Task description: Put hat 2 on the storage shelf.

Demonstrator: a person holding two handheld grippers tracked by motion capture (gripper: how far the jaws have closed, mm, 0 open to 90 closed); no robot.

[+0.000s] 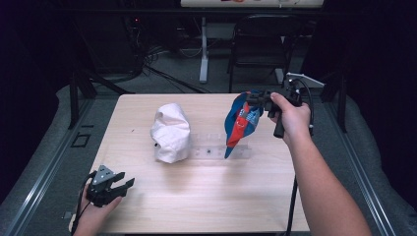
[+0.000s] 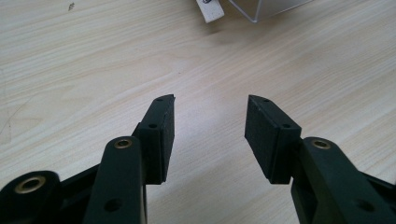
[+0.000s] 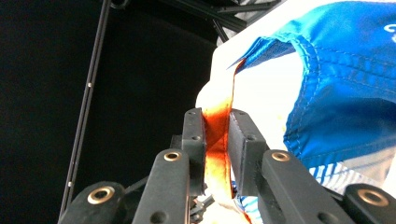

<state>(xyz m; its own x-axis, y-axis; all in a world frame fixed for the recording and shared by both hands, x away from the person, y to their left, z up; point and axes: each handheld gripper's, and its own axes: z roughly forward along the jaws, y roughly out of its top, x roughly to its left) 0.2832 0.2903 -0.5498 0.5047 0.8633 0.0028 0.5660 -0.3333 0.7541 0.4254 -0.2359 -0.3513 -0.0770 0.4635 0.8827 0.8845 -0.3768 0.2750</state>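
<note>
Bench (image 1: 206,206) carries a cap (image 1: 170,132) left of centre and a clear stand (image 1: 216,147) just right of it, mid-bench. Second cap (image 1: 241,123) hangs above the stand's right end, off the bench, pinched by the right gripper (image 1: 256,101) at the far right. Left gripper (image 1: 115,187) sits at the near-left corner, well apart from both caps. Chair (image 1: 265,44) stands behind the bench.

Pale wood-grain counter (image 2: 93,56): matt, smooth laminate look, fine streaked grain. Blue, red and white stitched cloth cap (image 1: 241,120): thin woven synthetic, slight sheen, visible seam stitching, orange-red strap. White crumpled cloth cap (image 1: 170,132): matt, soft, creased. Clear plastic stand (image 1: 211,147): glossy, see-through. Left gripper (image 2: 210,135) and right gripper (image 3: 215,140): matt black plastic jaws, rubbery pad faces, brass-coloured metal bushings.
</note>
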